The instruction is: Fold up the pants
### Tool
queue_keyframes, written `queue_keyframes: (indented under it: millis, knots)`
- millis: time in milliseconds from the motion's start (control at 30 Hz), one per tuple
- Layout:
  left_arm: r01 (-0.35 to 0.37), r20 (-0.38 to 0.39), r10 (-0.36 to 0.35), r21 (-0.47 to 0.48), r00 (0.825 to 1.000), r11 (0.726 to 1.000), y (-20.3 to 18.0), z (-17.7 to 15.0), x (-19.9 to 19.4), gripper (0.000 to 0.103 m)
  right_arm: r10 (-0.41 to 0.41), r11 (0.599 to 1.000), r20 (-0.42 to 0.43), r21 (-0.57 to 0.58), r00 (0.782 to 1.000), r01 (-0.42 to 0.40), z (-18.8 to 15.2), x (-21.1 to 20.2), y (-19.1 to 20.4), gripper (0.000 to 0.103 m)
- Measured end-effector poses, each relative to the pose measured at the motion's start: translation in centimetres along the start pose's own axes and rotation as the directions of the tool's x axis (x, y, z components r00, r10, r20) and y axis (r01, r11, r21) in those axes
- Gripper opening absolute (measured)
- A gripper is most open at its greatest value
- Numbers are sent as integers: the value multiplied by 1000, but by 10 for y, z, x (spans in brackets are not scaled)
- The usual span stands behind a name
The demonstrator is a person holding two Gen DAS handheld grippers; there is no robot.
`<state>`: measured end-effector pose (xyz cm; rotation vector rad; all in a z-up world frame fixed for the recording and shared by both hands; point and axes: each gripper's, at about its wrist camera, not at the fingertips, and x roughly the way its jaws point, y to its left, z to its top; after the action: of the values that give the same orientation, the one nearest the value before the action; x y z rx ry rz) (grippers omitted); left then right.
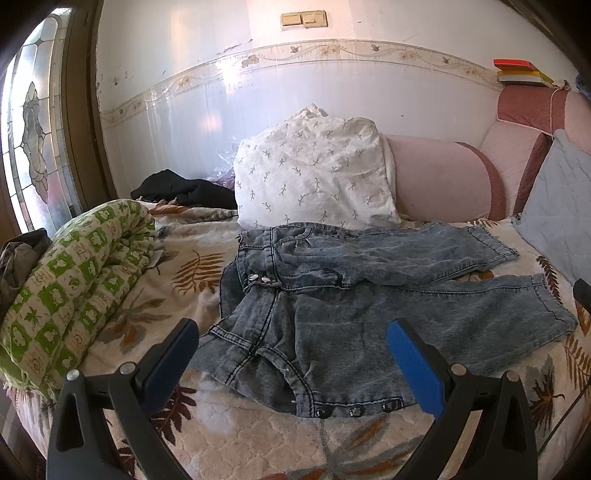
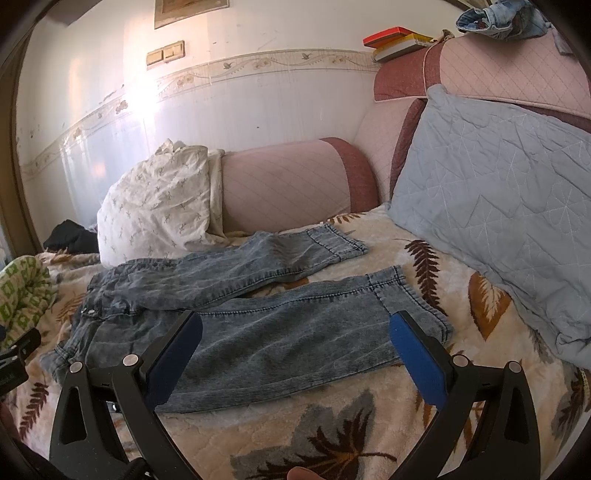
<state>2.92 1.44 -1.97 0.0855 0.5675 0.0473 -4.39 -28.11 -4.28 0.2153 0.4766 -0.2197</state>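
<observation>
Leaf-print bedspread, pants spread flat, tiled wall

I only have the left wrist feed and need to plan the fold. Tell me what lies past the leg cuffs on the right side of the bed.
Observer: A light blue quilted pillow leans on the pink headboard, just beyond the jeans cuffs.
Operator: Report the right gripper's state.
Observer: The right gripper is open, hovering over the nearer leg and holding nothing.
Operator: Say what sits on the headboard.
Observer: Stacked books, and farther right a bunched blue denim garment.
</observation>
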Motion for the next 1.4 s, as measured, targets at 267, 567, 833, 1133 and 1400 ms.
queue_keyframes:
  millis: [267,567,833,1133,1400]
  knots:
    - [14,-20,-14,2,1000,1000,7,-1,6,103,-1,1000,-6,2,1000,1,0,1,-1,102]
    - [-40,-60,39,-14,997,999,23,-1,26,103,-2,998,-27,64,1000,3,4,9,-17,102]
    - [-42,-53,41,-13,998,999,24,-1,26,103,7,999,-27,44,1000,-6,3,7,-15,102]
    - [-33,-50,33,-17,998,999,31,5,27,103,4,1000,-42,31,999,-2,2,13,-12,102]
    - [72,-171,-69,11,983,997,81,76,96,103,79,997,-117,23,990,-76,35,44,-26,102]
